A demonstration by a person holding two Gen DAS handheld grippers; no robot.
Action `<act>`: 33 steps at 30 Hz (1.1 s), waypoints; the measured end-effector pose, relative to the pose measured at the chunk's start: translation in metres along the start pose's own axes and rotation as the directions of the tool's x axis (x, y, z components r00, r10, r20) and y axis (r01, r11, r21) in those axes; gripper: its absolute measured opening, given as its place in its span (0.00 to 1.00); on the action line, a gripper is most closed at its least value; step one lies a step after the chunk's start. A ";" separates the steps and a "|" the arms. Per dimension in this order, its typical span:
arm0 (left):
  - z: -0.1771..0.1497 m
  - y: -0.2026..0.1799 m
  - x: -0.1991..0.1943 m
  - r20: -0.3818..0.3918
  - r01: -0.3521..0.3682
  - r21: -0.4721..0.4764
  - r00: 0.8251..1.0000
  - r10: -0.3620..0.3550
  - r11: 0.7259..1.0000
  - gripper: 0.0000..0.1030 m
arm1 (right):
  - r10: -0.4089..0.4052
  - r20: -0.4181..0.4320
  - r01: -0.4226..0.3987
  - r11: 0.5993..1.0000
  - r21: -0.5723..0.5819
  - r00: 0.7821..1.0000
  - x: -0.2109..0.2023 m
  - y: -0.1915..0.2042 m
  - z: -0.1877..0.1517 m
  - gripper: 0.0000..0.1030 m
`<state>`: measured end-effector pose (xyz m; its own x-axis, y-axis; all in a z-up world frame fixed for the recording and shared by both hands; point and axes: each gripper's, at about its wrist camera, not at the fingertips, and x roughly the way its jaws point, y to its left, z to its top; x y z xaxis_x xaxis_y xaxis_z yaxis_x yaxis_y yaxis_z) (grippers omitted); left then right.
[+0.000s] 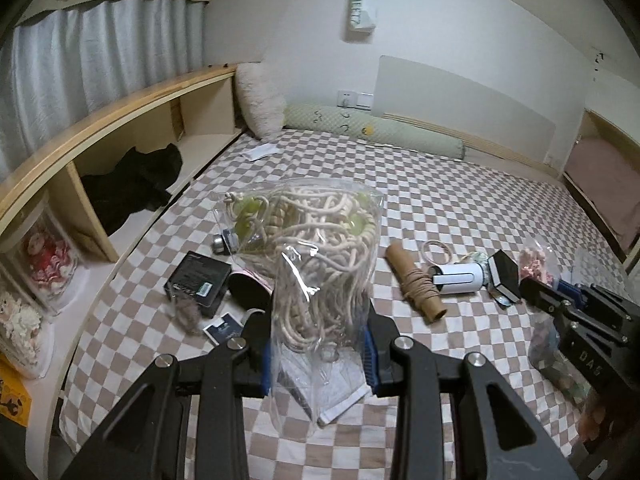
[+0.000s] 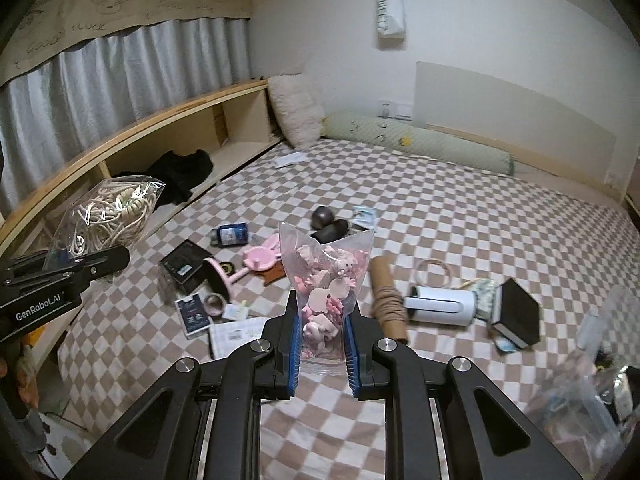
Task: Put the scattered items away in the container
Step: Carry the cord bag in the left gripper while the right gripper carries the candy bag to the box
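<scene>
Above checkered bed [image 2: 460, 208], charm bag [image 2: 326, 280] pinched upright between right claw [image 2: 322, 354] pads

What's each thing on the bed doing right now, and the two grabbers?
Left gripper: shut on rope bag, lifted.
Right gripper: shut on pink charm bag, lifted.
Twine roll: lying flat.
White cylinder: on its side.
Black box: tilted.
</scene>
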<state>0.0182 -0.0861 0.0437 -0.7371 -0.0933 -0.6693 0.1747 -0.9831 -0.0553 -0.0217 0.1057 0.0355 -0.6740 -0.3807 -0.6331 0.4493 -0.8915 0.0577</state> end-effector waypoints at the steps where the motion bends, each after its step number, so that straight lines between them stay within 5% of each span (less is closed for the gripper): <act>1: 0.000 -0.004 0.000 0.001 0.004 0.004 1.000 -0.004 1.000 0.32 | -0.008 0.003 0.008 1.000 0.003 1.000 -0.003 -0.005 -0.001 0.19; 33: 0.007 -0.140 0.033 0.043 0.174 0.201 0.982 -0.186 0.964 0.33 | -0.283 0.038 0.271 0.943 0.192 0.958 -0.057 -0.152 -0.048 0.19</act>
<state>-0.0349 0.0477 0.0341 -0.7842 0.0845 -0.6148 -0.0907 -0.9957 -0.0211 -0.0236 0.2742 0.0258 -0.7952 -0.1221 -0.5939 0.1286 -0.9912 0.0317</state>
